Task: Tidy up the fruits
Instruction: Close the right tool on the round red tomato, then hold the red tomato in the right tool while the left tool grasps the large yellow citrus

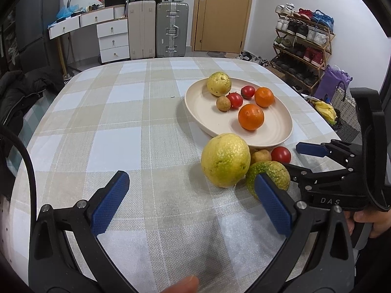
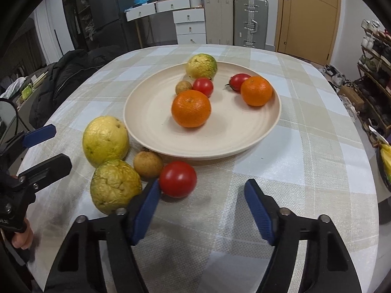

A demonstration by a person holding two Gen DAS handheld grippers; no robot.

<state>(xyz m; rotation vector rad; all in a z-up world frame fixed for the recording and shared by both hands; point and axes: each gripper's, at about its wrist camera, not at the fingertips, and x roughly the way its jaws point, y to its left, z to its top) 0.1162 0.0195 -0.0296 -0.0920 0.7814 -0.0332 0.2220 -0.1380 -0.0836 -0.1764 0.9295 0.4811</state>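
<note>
Both tongs (image 1: pixel 190 185) (image 2: pixel 200 193) agape beside fruit

Beyond the far edge of the table (image 1: pixel 136 112), covered with a checked cloth, a white drawer unit (image 1: pixel 113 41) stands beside a beige suitcase (image 1: pixel 141 30) and a silver suitcase (image 1: pixel 172 30). A wooden door (image 1: pixel 221 12) is right of them. A shoe rack (image 1: pixel 303 46) stands off the right edge. A dark jacket (image 2: pixel 66 78) lies off the left edge.
</note>
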